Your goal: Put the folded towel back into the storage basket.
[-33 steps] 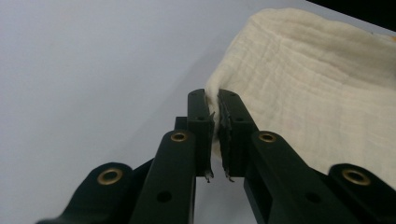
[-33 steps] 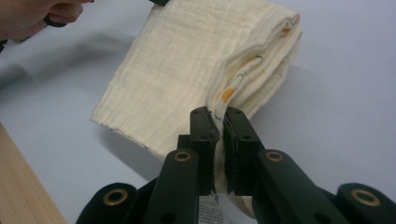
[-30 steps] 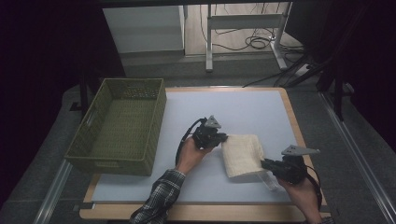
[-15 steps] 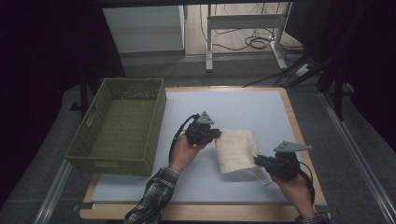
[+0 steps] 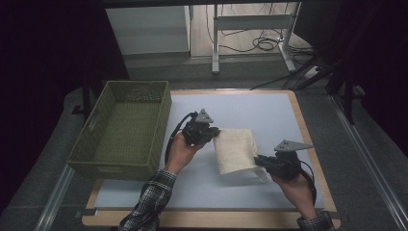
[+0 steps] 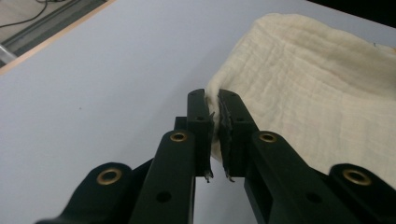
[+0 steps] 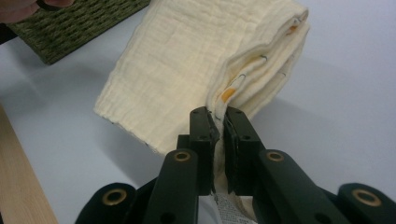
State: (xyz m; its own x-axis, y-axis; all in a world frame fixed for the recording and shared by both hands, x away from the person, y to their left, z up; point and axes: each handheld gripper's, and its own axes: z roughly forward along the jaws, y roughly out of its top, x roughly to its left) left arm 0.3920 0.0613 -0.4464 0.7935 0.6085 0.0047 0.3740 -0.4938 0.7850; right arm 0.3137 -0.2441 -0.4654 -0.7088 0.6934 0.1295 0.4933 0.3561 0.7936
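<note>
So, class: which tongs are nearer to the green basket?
Left. The left tongs grip the cream cloth at the edge facing the green basket; the right tongs grip the cloth's far side.

Cloth: cream, soft crinkled gauze weave, matt, folded in layers. Basket, left: olive woven fibre, coarse and matt. Counter: smooth matt pale top, light wood edge; claws matt black plastic, brass-coloured rivets.

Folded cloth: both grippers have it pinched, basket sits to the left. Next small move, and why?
Probably carry it left toward the green basket, both grips kept shut. The left gripper and right gripper each pinch an edge of the cream cloth, which hangs between them off the table; the basket looks empty.
</note>
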